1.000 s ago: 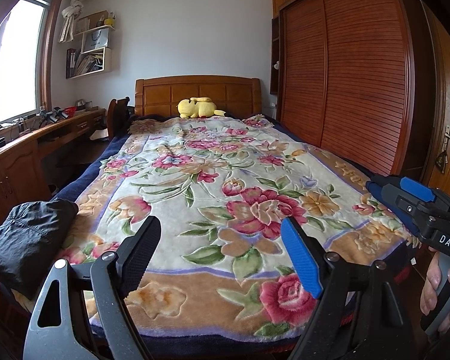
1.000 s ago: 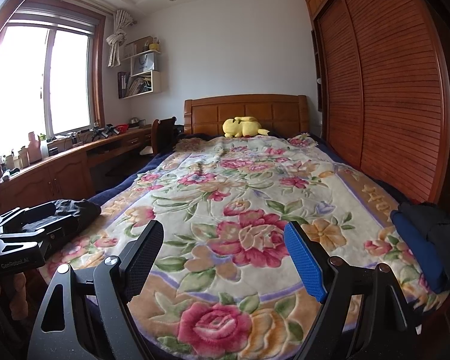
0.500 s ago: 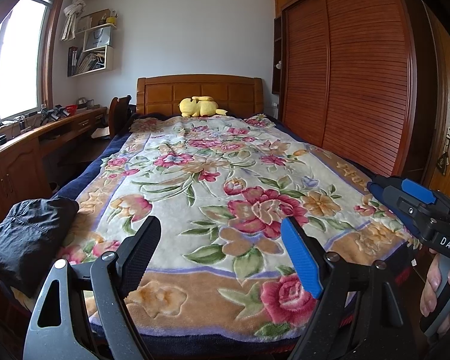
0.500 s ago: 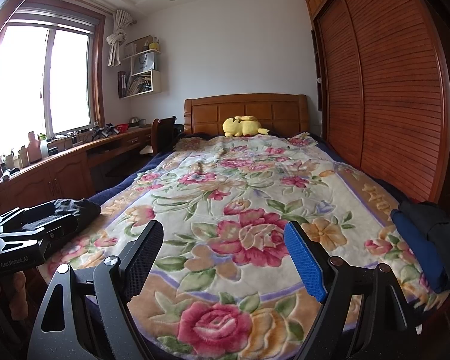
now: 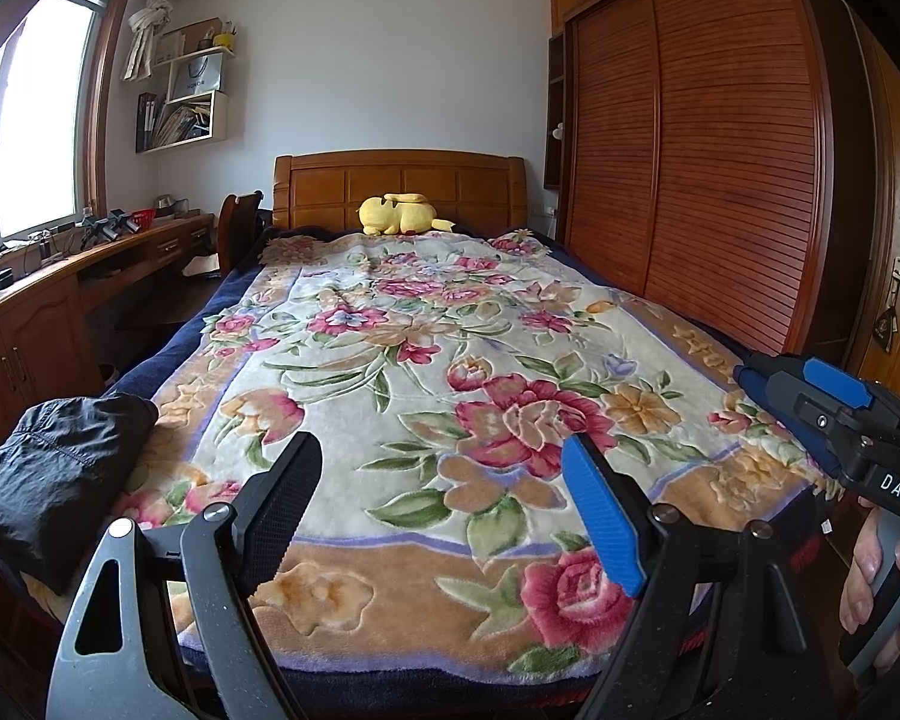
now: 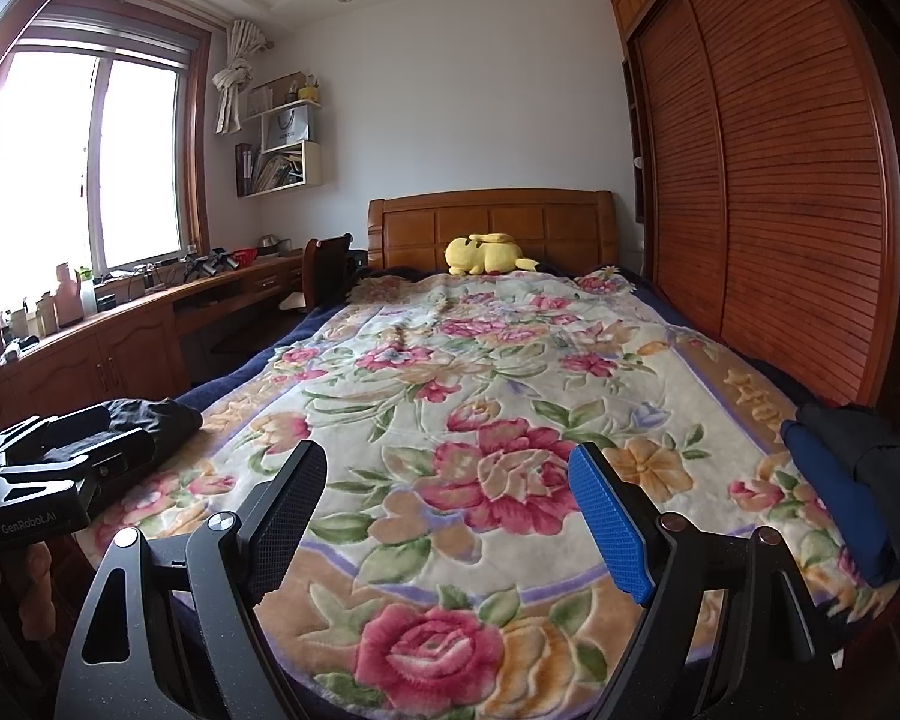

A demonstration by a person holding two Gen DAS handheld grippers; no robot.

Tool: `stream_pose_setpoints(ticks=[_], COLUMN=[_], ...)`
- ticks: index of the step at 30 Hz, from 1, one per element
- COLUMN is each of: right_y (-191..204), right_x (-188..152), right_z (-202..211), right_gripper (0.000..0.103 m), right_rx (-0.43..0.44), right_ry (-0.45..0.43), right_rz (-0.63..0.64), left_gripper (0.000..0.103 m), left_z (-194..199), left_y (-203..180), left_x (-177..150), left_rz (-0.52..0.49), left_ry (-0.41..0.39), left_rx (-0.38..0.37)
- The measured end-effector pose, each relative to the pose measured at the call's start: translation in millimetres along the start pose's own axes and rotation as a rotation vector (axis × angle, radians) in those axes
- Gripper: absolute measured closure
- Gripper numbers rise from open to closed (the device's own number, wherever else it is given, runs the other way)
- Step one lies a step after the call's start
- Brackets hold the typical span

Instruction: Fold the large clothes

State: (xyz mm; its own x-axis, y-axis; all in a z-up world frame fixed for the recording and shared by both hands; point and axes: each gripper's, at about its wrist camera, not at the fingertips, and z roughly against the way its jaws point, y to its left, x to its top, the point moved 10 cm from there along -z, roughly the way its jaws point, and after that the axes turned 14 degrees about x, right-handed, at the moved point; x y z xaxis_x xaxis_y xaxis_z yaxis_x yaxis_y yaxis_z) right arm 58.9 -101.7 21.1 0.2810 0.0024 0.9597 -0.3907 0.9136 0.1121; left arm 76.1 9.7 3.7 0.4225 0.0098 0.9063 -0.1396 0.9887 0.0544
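Observation:
A crumpled black garment [image 5: 60,474] lies on the near left corner of the bed; the right wrist view shows it [image 6: 162,414] beside my left gripper [image 6: 129,432]. A folded stack of dark and blue clothes [image 6: 840,486] rests on the near right corner. My left gripper [image 5: 444,462] hovers open over the foot of the bed with nothing between its fingers. My right gripper [image 6: 447,462] is open and empty too; in the left wrist view it [image 5: 774,378] is at the right, with a hand [image 5: 876,570] on its handle.
A floral blanket [image 5: 426,360] covers the bed, with a yellow plush toy [image 5: 399,213] at the wooden headboard. A slatted wardrobe [image 5: 720,150] runs along the right side. A long wooden desk [image 6: 120,324] and a chair [image 6: 324,264] stand under the window on the left.

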Motion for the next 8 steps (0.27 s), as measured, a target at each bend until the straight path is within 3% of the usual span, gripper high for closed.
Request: stream_pose_setpoints(ticks=[8], right_y=[-1.7], right_x=[0.8], right_z=[0.9], right_gripper=[0.019], right_rx=[0.005], right_ry=[-0.002], right_rz=[0.005], left_gripper=[0.02], left_z=[0.6], left_y=[0.1], left_x=[0.2], left_rz=[0.002], left_ry=[-0.001], left_rx=[0.0])
